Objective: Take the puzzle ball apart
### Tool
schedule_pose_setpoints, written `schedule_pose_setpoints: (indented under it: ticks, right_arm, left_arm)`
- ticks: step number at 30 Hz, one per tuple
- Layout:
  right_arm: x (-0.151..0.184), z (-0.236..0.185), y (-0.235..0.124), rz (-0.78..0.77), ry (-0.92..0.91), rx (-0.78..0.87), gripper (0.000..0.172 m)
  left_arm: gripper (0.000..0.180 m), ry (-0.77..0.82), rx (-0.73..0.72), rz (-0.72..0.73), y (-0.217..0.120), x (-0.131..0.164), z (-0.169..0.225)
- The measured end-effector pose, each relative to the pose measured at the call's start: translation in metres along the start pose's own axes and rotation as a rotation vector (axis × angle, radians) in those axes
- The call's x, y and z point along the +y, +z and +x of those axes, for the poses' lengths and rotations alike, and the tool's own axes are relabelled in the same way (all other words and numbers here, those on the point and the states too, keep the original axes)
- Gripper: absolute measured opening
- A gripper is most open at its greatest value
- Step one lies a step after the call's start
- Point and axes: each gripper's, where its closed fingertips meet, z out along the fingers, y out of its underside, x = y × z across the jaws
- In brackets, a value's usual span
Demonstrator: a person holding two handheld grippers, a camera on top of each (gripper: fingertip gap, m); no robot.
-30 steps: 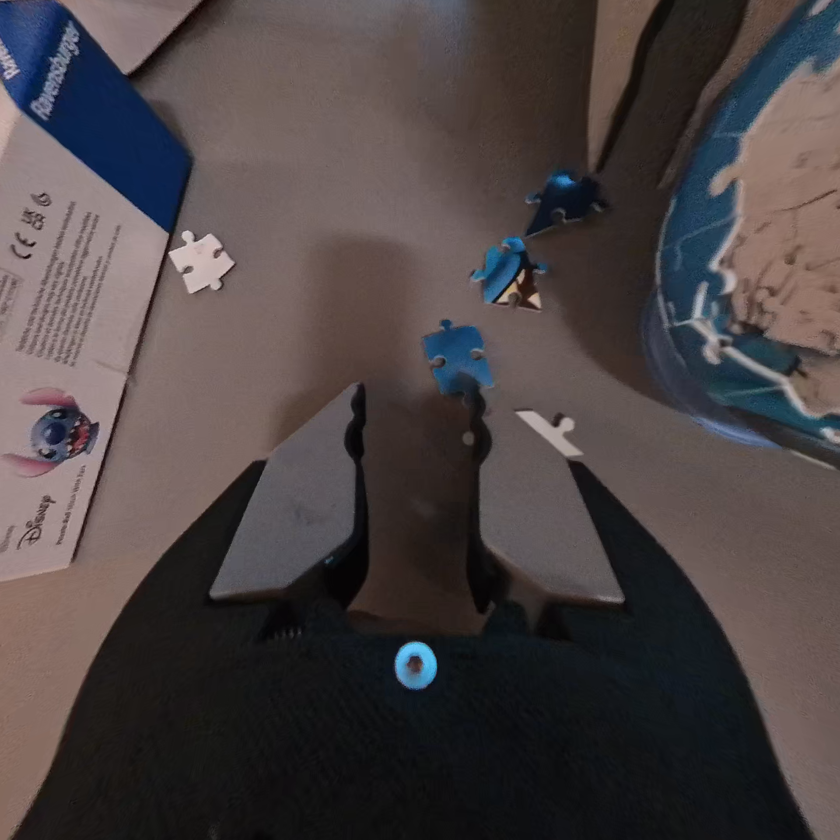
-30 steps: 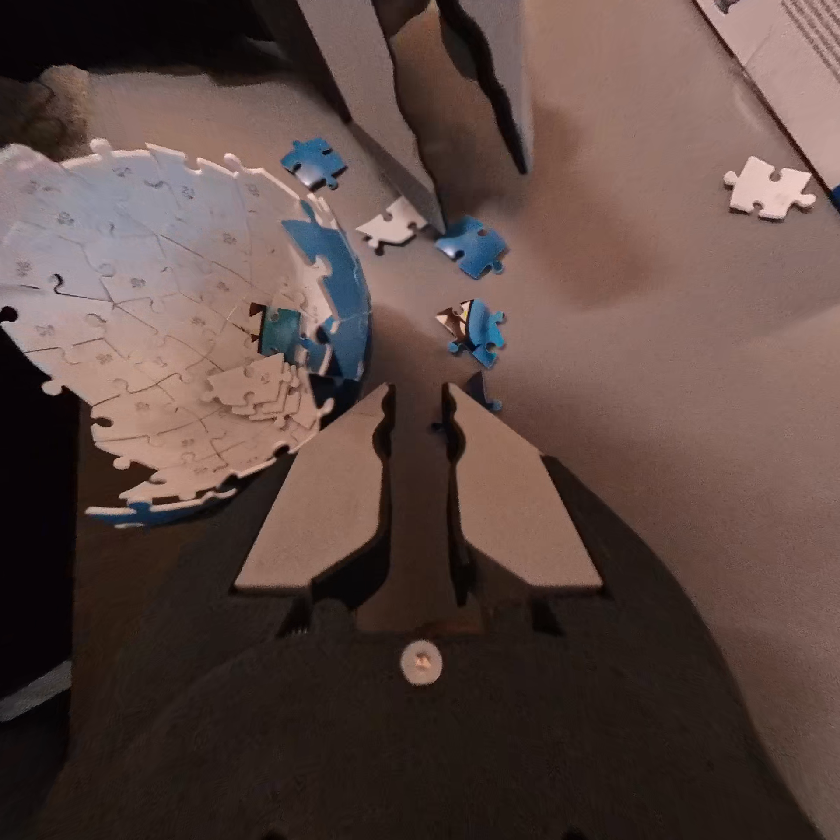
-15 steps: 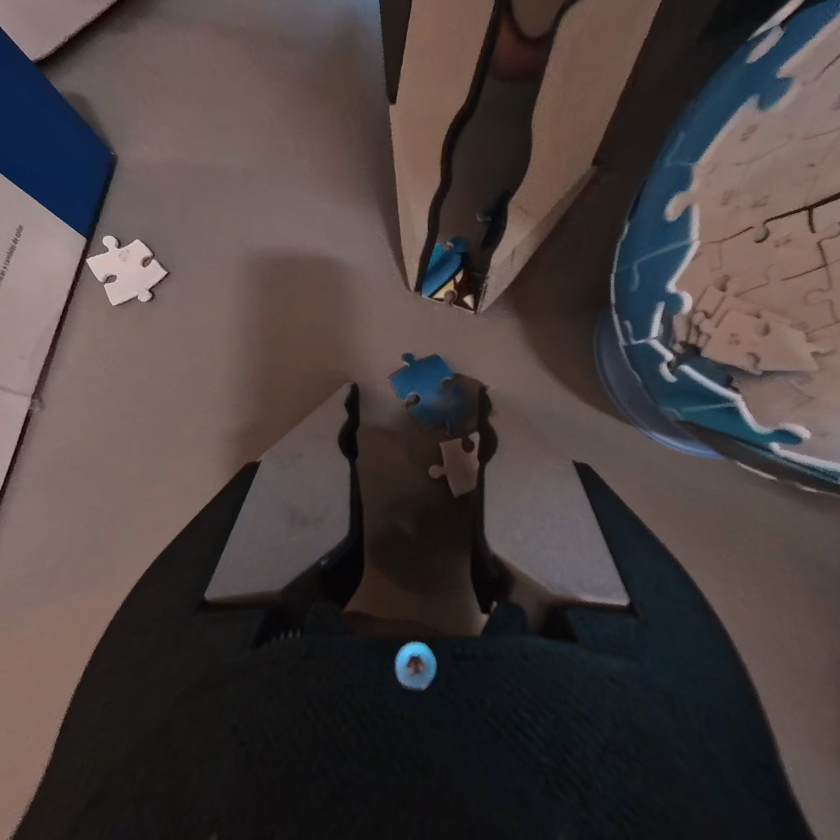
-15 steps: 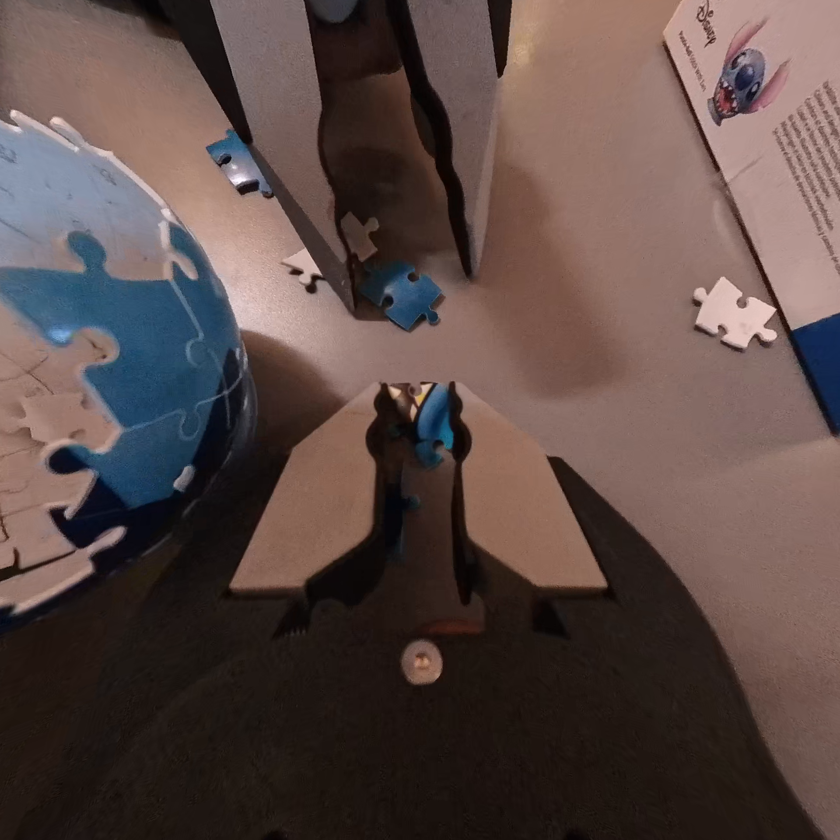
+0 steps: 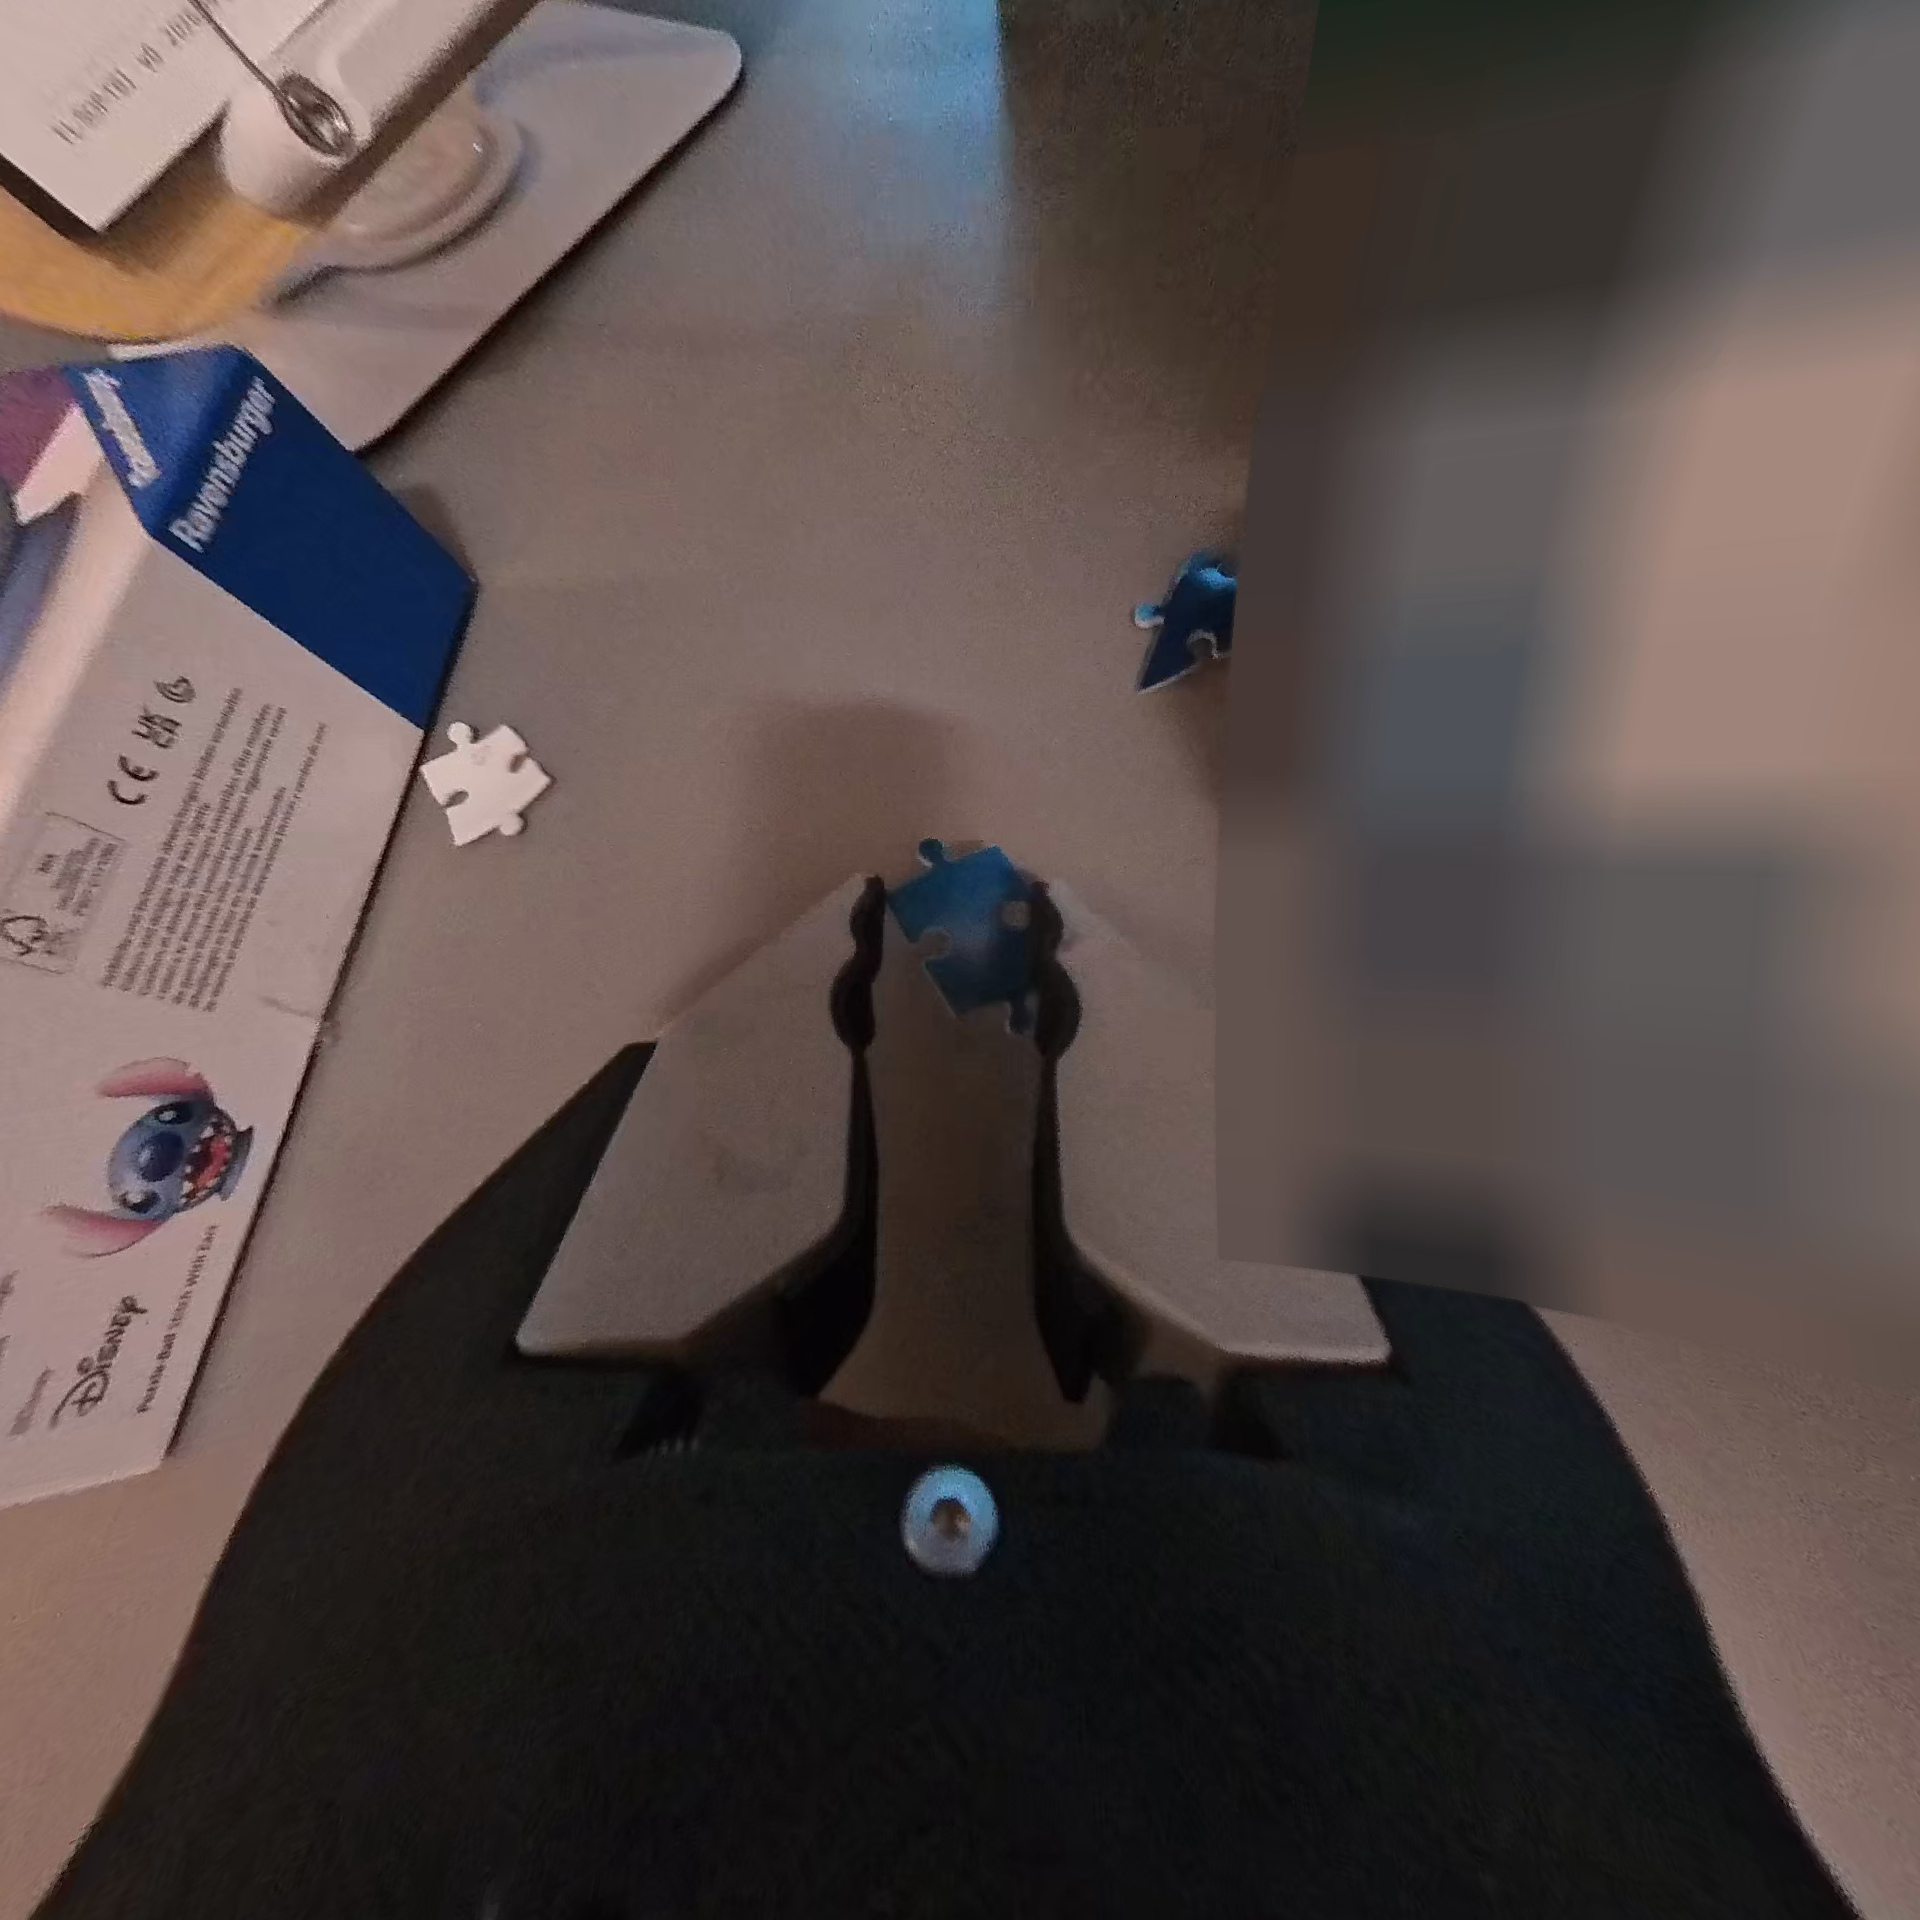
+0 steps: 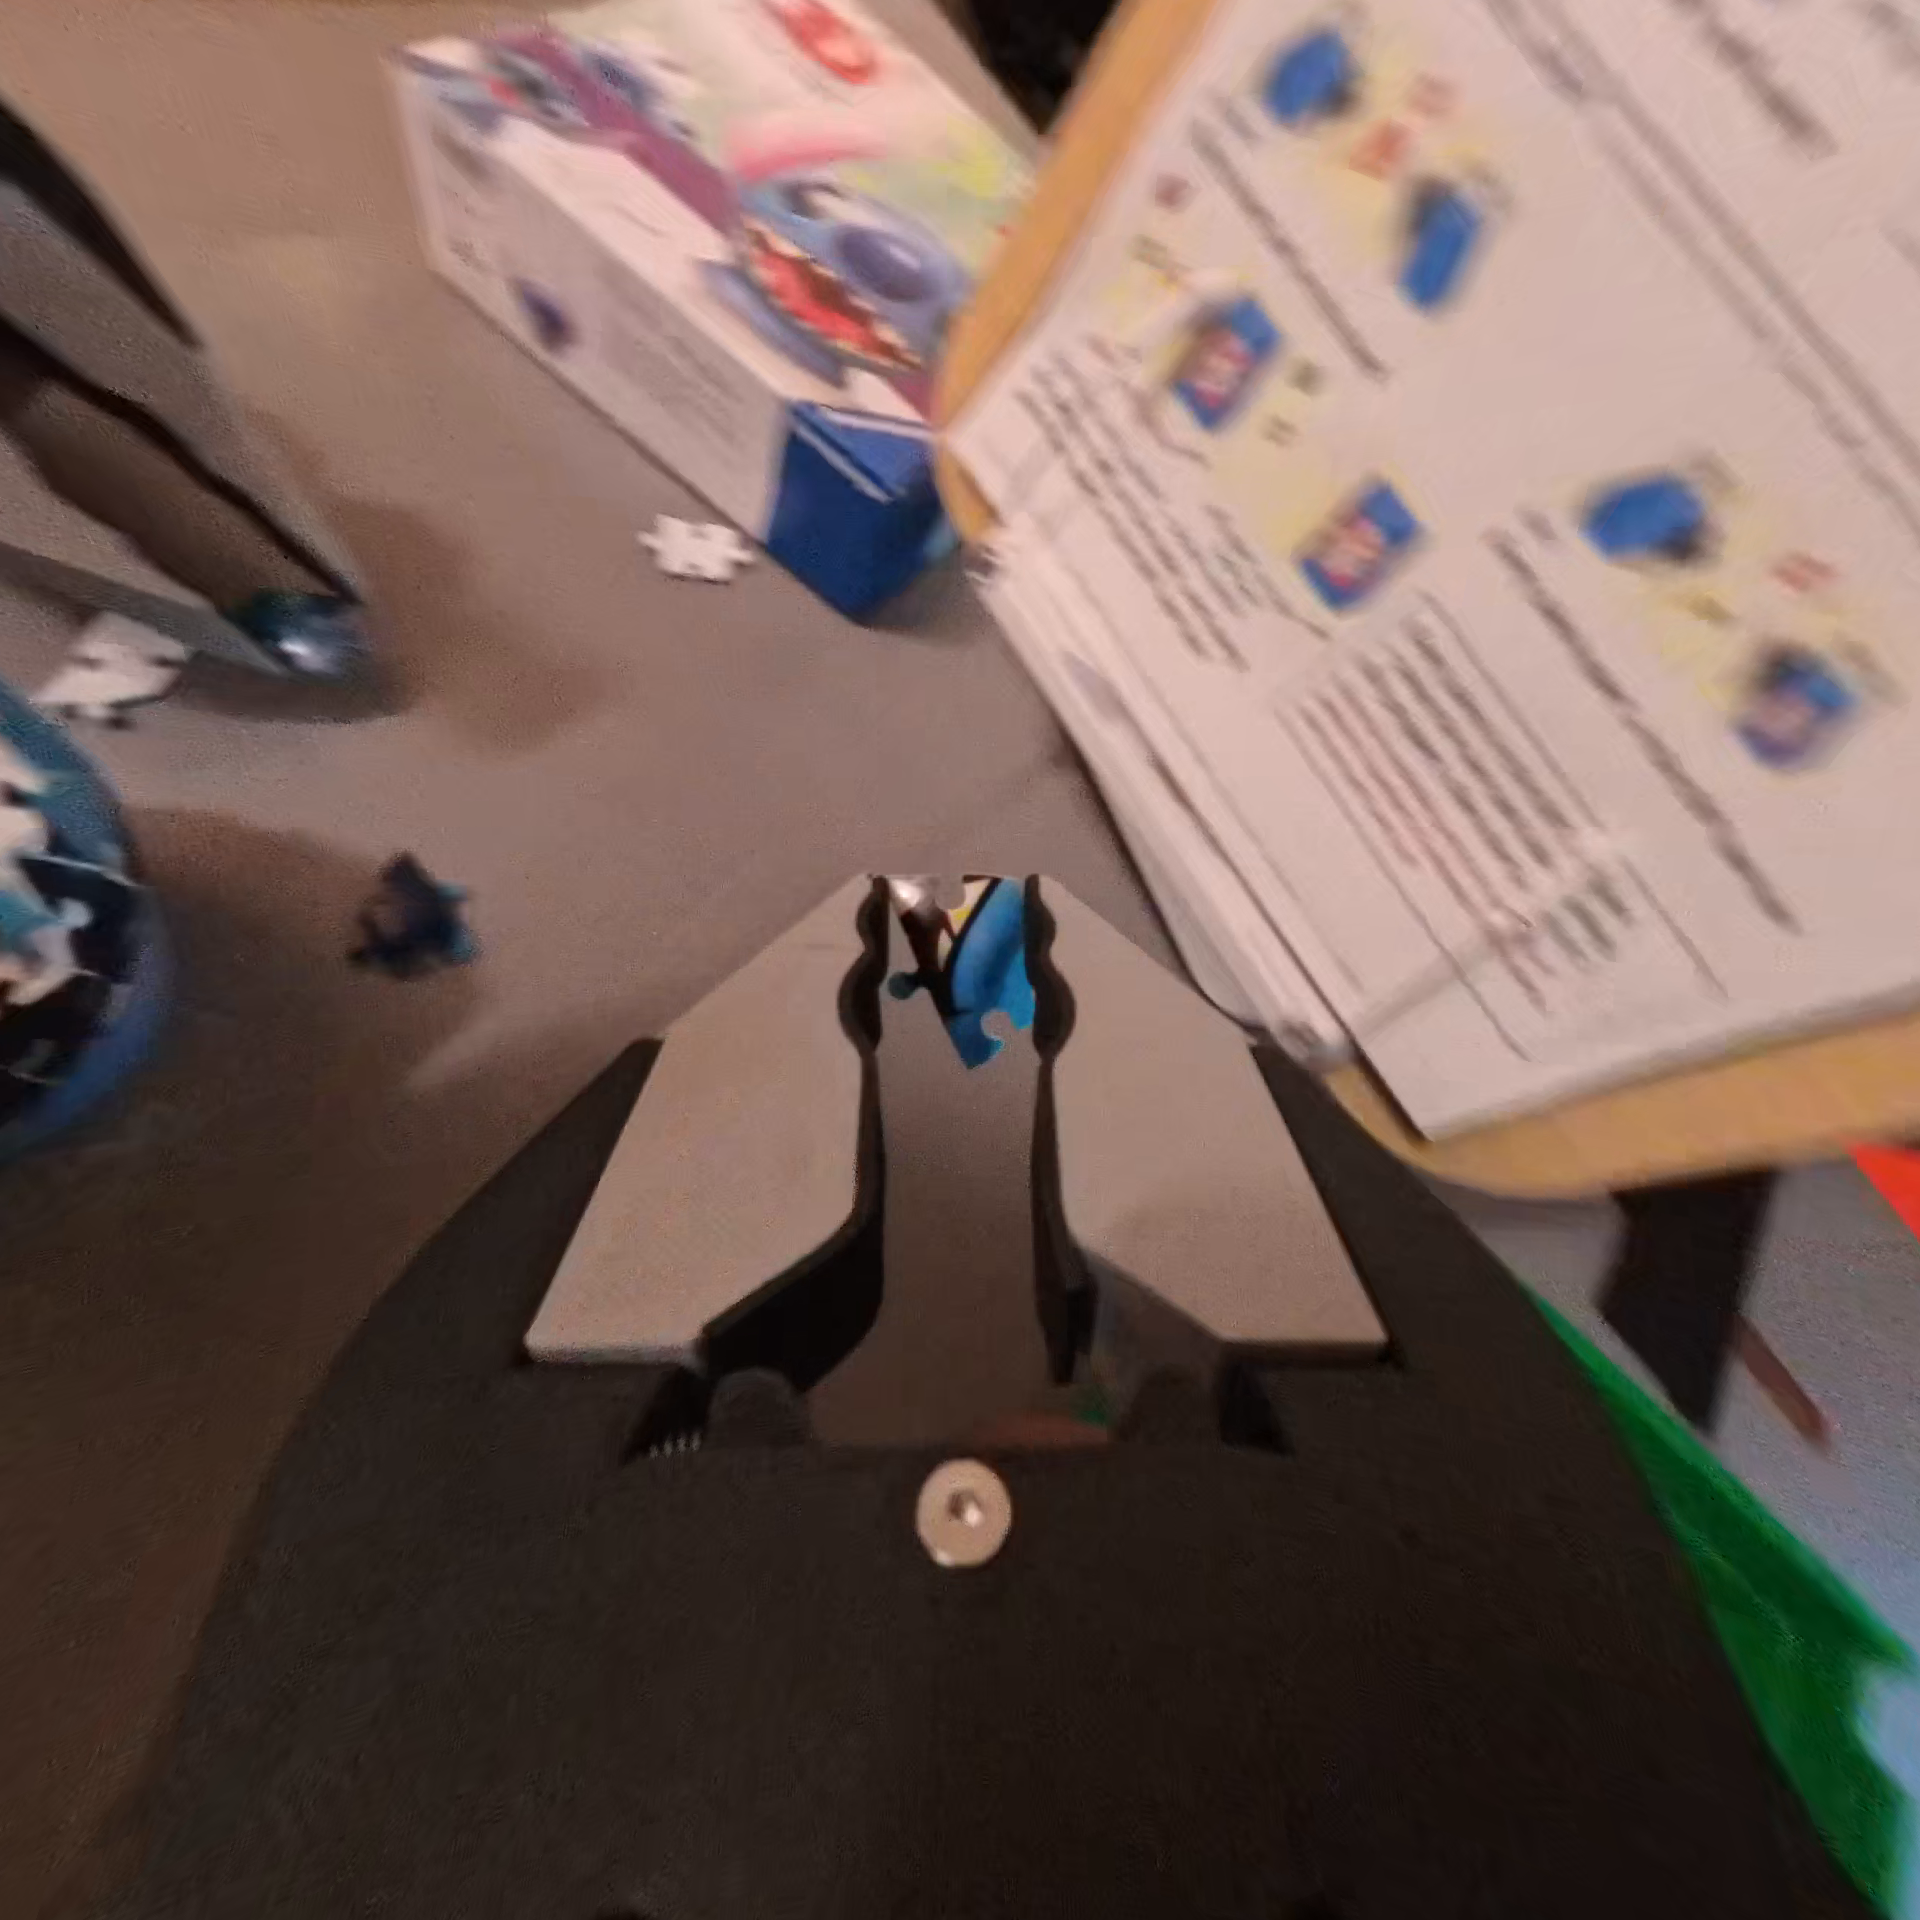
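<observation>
Grey tabletop (image 5: 831, 436) — each hand-held gripper pinches a blue puzzle piece (image 5: 966, 925).

- Left wrist view: rides behind its own fingers (image 5: 748, 1091), tilted down on the desk (image 5: 831, 468), close above it.
- Right wrist view: same mount, low over the desk, facing a leaflet (image 6: 1455, 520); motion-blurred.
- Shared: puzzle box (image 5: 208, 831) (image 6: 675, 270), white piece (image 5: 486, 781) (image 6: 694, 545) beside it.

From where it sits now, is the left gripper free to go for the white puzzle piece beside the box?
Probably not yet: the path over the table to the white puzzle piece looks clear, but the left gripper already holds a blue puzzle piece.
</observation>
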Motion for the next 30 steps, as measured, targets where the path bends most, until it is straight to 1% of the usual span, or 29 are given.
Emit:
schedule_pose_setpoints:
  ticks: [2,4,5,6,7,8,9,10,11,13,14,15,16,17,19,21,22,23,24,25,27,29,30]
  right_arm:
    - [0.045,0.056,-0.027,-0.130,0.104,0.152,0.022]
    - [0.100,0.093,-0.042,-0.293,0.195,0.249,0.025]
    - [0.124,0.102,-0.046,-0.366,0.245,0.278,0.035]
    - [0.141,0.108,-0.051,-0.430,0.285,0.309,0.044]
    - [0.150,0.113,-0.057,-0.466,0.304,0.355,0.047]
    - [0.149,0.115,-0.061,-0.457,0.307,0.394,0.047]
    - [0.136,0.109,-0.062,-0.406,0.305,0.392,0.046]
    - [0.115,0.095,-0.060,-0.321,0.309,0.349,0.046]
    - [0.085,0.072,-0.055,-0.206,0.321,0.252,0.046]
    - [0.014,-0.005,-0.047,0.047,0.330,-0.098,0.045]
    - [-0.017,-0.043,-0.049,0.139,0.322,-0.261,0.045]
    - [-0.042,-0.074,-0.052,0.204,0.307,-0.381,0.047]
    - [-0.060,-0.097,-0.054,0.239,0.286,-0.458,0.047]
    - [-0.072,-0.112,-0.053,0.255,0.266,-0.497,0.047]
    - [-0.088,-0.136,-0.051,0.271,0.240,-0.574,0.050]
    - [-0.096,-0.156,-0.056,0.280,0.270,-0.714,0.048]
    - [-0.099,-0.161,-0.061,0.296,0.304,-0.785,0.032]
    - [-0.101,-0.161,-0.063,0.313,0.341,-0.816,0.019]
    - [-0.099,-0.162,-0.064,0.320,0.363,-0.838,0.003]
    - [-0.096,-0.164,-0.066,0.317,0.384,-0.870,0.001]
    - [-0.088,-0.165,-0.065,0.297,0.410,-0.872,0.000]
    - [-0.079,-0.153,-0.063,0.285,0.397,-0.774,0.000]
    - [-0.075,-0.138,-0.066,0.296,0.397,-0.702,0.000]
  left_arm:
    - [0.025,0.027,-0.035,0.070,-0.006,-0.013,-0.006]
    - [0.025,0.076,-0.098,0.148,-0.015,-0.029,-0.015]
    - [0.025,0.095,-0.126,0.184,-0.021,-0.039,-0.019]
    - [0.025,0.106,-0.144,0.228,-0.027,-0.050,-0.022]
    - [0.025,0.110,-0.163,0.276,-0.034,-0.063,-0.024]
    - [0.025,0.116,-0.177,0.324,-0.042,-0.076,-0.025]
    - [0.026,0.140,-0.178,0.376,-0.050,-0.090,-0.022]
    - [0.025,0.179,-0.177,0.431,-0.059,-0.105,-0.017]
    - [0.025,0.221,-0.189,0.469,-0.066,-0.118,-0.012]
    - [0.025,0.304,-0.192,0.483,-0.072,-0.138,-0.001]
    - [0.025,0.353,-0.187,0.500,-0.074,-0.149,0.007]
    - [0.025,0.390,-0.186,0.514,-0.075,-0.158,0.015]
    - [0.025,0.419,-0.180,0.519,-0.075,-0.166,0.023]
    - [0.025,0.449,-0.172,0.536,-0.076,-0.174,0.031]
    - [0.025,0.497,-0.167,0.568,-0.078,-0.187,0.045]
    - [0.025,0.534,-0.151,0.571,-0.078,-0.191,0.058]
    - [0.025,0.547,-0.171,0.570,-0.078,-0.192,0.058]
    - [0.025,0.558,-0.165,0.571,-0.079,-0.191,0.061]
    - [0.025,0.564,-0.137,0.593,-0.082,-0.191,0.067]
    - [0.025,0.571,-0.121,0.599,-0.084,-0.190,0.072]
    - [0.025,0.592,-0.128,0.560,-0.078,-0.186,0.076]
    - [0.016,0.615,-0.170,0.549,-0.074,-0.187,0.075]
    - [0.021,0.614,-0.175,0.526,-0.073,-0.185,0.072]
